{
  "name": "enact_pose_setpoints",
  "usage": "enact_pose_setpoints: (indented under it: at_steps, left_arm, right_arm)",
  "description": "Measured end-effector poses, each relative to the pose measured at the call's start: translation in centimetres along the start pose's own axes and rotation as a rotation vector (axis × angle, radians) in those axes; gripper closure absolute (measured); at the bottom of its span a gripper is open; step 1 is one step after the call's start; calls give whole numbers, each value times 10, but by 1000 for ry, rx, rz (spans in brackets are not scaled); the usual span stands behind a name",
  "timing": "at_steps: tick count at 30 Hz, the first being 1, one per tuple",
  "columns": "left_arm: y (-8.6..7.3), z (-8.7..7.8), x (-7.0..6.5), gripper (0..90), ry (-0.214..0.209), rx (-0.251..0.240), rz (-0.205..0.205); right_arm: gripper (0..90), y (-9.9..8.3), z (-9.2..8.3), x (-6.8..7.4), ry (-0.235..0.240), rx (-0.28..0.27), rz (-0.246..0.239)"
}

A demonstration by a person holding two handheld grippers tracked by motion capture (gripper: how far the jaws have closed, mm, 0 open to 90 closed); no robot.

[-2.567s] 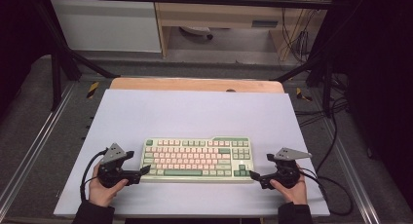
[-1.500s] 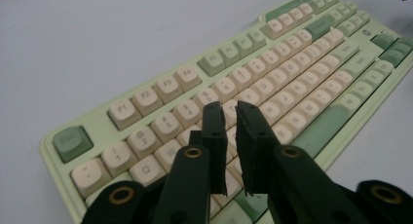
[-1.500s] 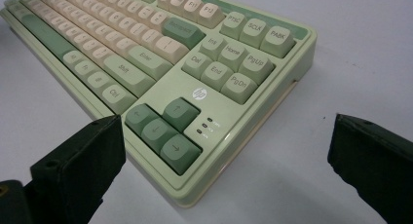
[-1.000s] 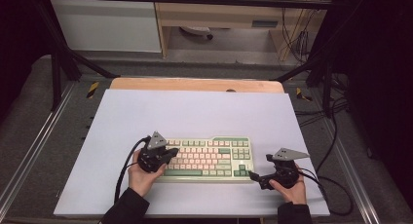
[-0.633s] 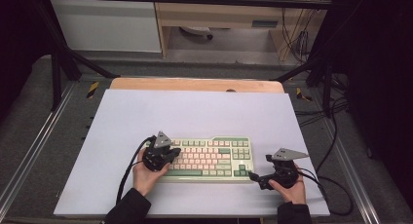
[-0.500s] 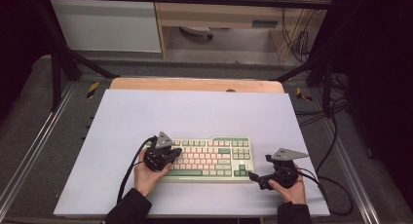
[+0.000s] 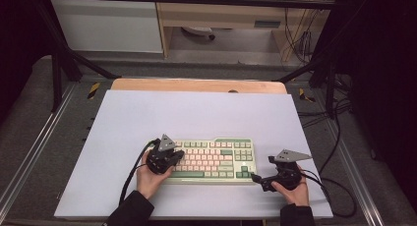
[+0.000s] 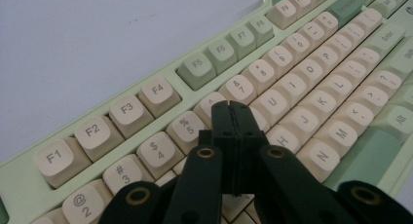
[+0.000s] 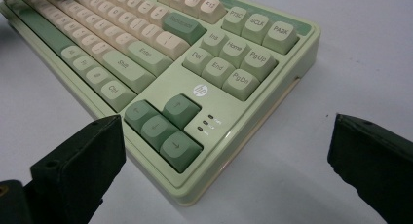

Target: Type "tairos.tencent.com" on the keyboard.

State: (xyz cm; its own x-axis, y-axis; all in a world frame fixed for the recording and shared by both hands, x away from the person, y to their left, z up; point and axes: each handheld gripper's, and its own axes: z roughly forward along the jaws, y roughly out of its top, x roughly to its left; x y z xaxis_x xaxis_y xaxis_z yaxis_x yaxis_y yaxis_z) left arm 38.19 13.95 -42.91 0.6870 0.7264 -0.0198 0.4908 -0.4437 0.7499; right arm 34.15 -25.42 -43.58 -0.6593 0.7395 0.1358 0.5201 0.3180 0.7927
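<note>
Two grippers frame one pale green keyboard, which lies square to you on the near half of the white table.

From the high view, your left gripper is over the keyboard's left end, above the upper rows, with your left hand behind it near the front edge. Your right gripper is low on the table, just beside the keyboard's near right corner, your right hand wrapped around its body. That reads as a split of work: one tool to press keys, the other parked beside the board, perhaps to steady it.

From the left gripper view, your left gripper has its jaws pressed together into one narrow black tip with nothing between them. Closed like this, it works as a single finger. The tip hangs over the number row between the 5 key and the 7 key, hiding the key beneath; whether it touches that key cannot be told.

From the right gripper view, your right gripper has its jaws spread wide and empty. The arrow keys on the keyboard's corner lie between them. Neither pad touches the case, so the spread looks ready to brace or nudge the corner.
</note>
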Motion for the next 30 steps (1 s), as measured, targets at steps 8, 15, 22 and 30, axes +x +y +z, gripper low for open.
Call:
enact_pose_setpoints:
  at_steps: [8,15,22,30]
  left_arm:
    - [0,-4,-1,899,-5,-21,-4]
    - [-2,-15,-2,900,-5,-43,-15]
    - [-5,-28,1,900,-2,-63,-23]
    - [-14,-45,8,900,18,-70,-25]
  right_arm:
    - [9,0,0,0,3,-2,2]
    - [8,0,-1,0,1,-2,3]
    - [9,0,-1,0,0,-4,2]
    - [9,0,-1,1,3,-4,3]
